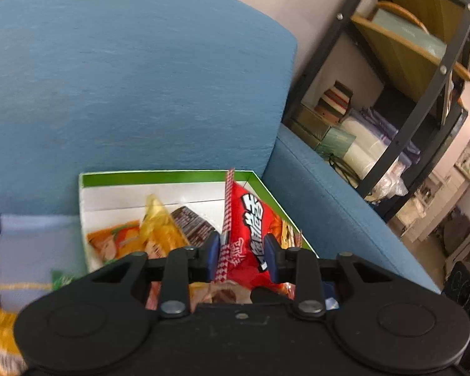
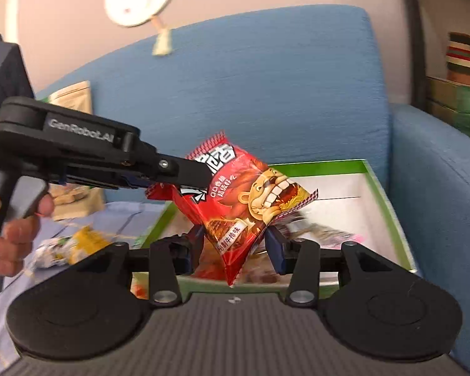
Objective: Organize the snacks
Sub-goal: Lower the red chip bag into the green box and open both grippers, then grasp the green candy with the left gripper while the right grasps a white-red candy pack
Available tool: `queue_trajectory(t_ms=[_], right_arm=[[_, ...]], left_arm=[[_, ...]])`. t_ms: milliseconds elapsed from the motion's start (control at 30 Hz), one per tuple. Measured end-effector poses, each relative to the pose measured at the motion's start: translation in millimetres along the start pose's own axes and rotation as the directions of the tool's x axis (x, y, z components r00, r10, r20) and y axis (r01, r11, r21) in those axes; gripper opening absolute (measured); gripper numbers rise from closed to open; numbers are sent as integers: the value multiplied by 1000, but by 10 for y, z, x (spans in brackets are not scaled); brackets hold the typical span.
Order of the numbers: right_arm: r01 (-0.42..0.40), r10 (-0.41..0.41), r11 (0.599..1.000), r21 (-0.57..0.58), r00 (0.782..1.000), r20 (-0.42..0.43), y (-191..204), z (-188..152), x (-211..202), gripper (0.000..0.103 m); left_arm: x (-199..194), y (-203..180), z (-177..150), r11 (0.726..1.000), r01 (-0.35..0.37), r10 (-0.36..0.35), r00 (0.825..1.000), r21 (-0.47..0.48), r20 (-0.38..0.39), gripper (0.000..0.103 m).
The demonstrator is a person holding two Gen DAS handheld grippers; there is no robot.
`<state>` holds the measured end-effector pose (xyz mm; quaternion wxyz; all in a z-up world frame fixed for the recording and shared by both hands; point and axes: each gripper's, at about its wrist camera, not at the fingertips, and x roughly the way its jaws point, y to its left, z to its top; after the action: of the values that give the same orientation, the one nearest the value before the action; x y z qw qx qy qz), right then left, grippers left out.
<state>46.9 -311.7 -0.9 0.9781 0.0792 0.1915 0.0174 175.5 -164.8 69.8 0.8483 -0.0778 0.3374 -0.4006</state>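
A red snack packet (image 1: 250,235) with a lion picture (image 2: 244,206) hangs above a green-rimmed cardboard box (image 1: 159,177) on a blue sofa. My left gripper (image 1: 242,252) is shut on the red snack packet; in the right wrist view it reaches in from the left, its fingers (image 2: 188,172) clamped on the packet's top. My right gripper (image 2: 235,247) is open just below the packet, its blue pads either side of the packet's lower corner. The box (image 2: 388,194) holds several snack packets, among them orange, yellow and brown ones (image 1: 159,235).
The blue sofa back (image 1: 141,78) rises behind the box, with the armrest (image 2: 438,203) on the right. Loose snack packets (image 2: 75,244) lie on a lilac cloth left of the box. A dark metal shelf (image 1: 407,94) stands beyond the armrest.
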Motion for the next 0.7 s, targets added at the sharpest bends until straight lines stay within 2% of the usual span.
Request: queue_trajectory(t_ms=[33,67,100,167,200,233,367,500,700], right_arm=[[43,-43,999,7,999,-10,-38,-25,68,76],[88,-88,996,10,996,-35,-71,-60,155,77],[114,-114,993,9,992,-61,-96,-88,194,81],[140,-140,990,-7,986,-89,-86,-151,235,84],[137,-138,990,-19,988,-66,-65,-182,200,91],[135,-137,990,-29,989,-48,-37,-210,155,103],[90,-91,995,-37,996,-17,93,-230,-107,103],[48,-48,997,-56,999,7,285,-197,-350,103],[-18,17,1000,-20,998,-64,625,-358,-616,103]], left_arm=[[51,-5,-6,1000,-13,13,1000,5,-2,48],[79,-9,-22,999,-43,43,999,11,1,84],[87,-16,-38,997,-80,80,997,16,10,103],[56,-23,-96,989,-148,147,989,25,31,103],[25,-16,-132,986,-164,163,986,34,35,103],[-8,1,-153,984,-171,169,985,45,31,103],[-170,70,-223,977,-206,206,979,52,14,103],[-524,131,-283,971,-235,234,972,32,37,103],[-1116,223,-515,950,-311,311,949,-9,57,103]])
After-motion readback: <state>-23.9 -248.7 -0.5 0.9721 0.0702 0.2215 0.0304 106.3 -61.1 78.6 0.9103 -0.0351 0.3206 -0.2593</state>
